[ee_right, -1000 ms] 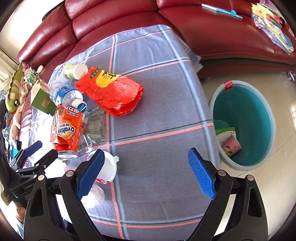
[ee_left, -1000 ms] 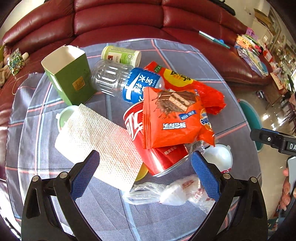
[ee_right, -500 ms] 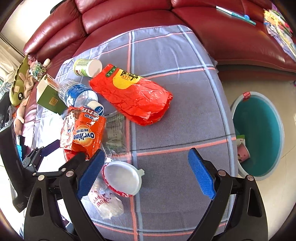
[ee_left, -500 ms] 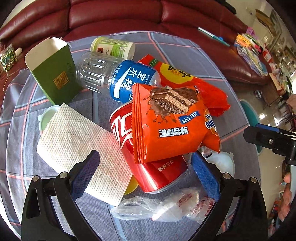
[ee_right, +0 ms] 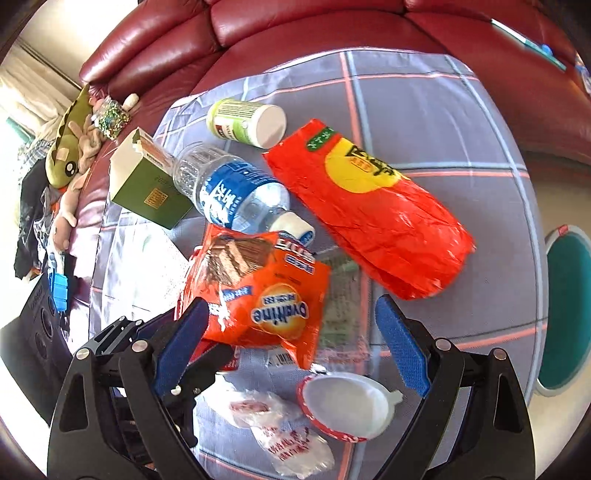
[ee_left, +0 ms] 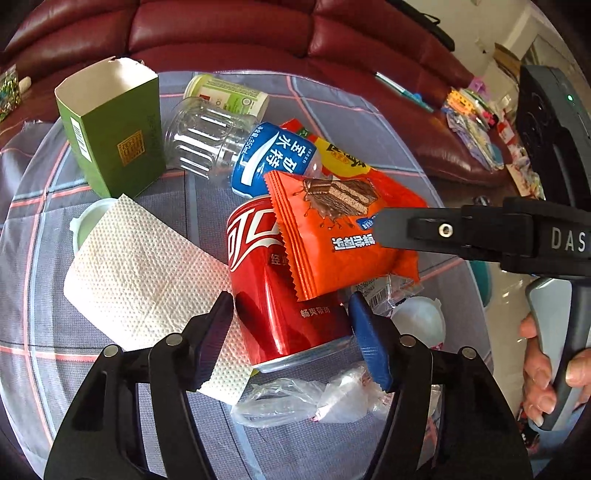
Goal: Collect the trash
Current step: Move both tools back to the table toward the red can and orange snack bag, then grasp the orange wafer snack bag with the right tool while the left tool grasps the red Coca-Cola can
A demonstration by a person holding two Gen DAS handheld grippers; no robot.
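- left gripper (ee_left: 291,332) fingers partly closed around the lying red cola can (ee_left: 280,295); jaws have just been closing, blue pads hard against the can's sides near its rim, though a firm squeeze cannot be confirmed.
- right gripper (ee_right: 291,347) jaws wide, nothing gripped; the orange ovaltine wafer packet (ee_right: 266,295) lies between them, left pad just beside its edge.
- near in the left view: crumpled clear plastic wrapper (ee_left: 306,398) just below the can's rim; white paper towel (ee_left: 147,273) under the left finger, covering a pale green lid (ee_left: 86,221).
- right view near: white cup with red trim (ee_right: 343,406) on its side, beside the wrapper (ee_right: 280,435).
- mid table: wafer packet (ee_left: 340,236) leans on the can; water bottle (ee_right: 236,192) behind it, red snack bag (ee_right: 373,214) to the right.
- far: green carton (ee_left: 114,133) with its top open, small white-capped bottle (ee_right: 247,120), plaid tablecloth (ee_right: 424,110), red sofa (ee_left: 221,33).
- only the right view shows the teal bin (ee_right: 561,310) off the table's edge and a plush toy (ee_right: 70,147).
- only the left view shows the person's hand (ee_left: 554,369) on the right gripper's handle.
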